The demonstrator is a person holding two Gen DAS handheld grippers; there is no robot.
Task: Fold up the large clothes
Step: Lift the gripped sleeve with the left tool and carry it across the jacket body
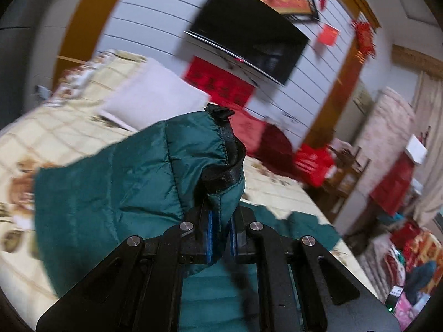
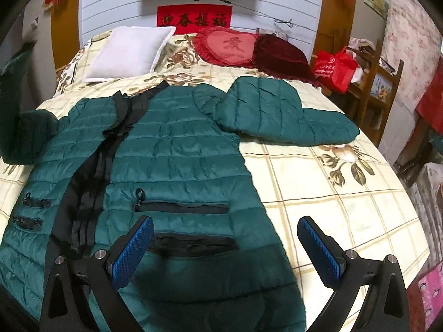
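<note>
Your left gripper (image 1: pixel 220 238) pinches the green puffer jacket's (image 2: pixel 171 149) cuff; right gripper (image 2: pixel 225 244) gapes empty — over the floral checked bedspread (image 2: pixel 332 199), white pillow (image 2: pixel 130 52) beyond.

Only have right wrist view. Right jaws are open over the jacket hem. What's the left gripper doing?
Observer: The left gripper is shut on a sleeve cuff of the green jacket, lifted off the bed.
Operator: Which part of the cuff sits in the jaws?
Observer: The green edge, just below its black elastic trim.
Operator: Pinch centred?
Observer: Yes, the fabric runs straight between both blue pads.
</note>
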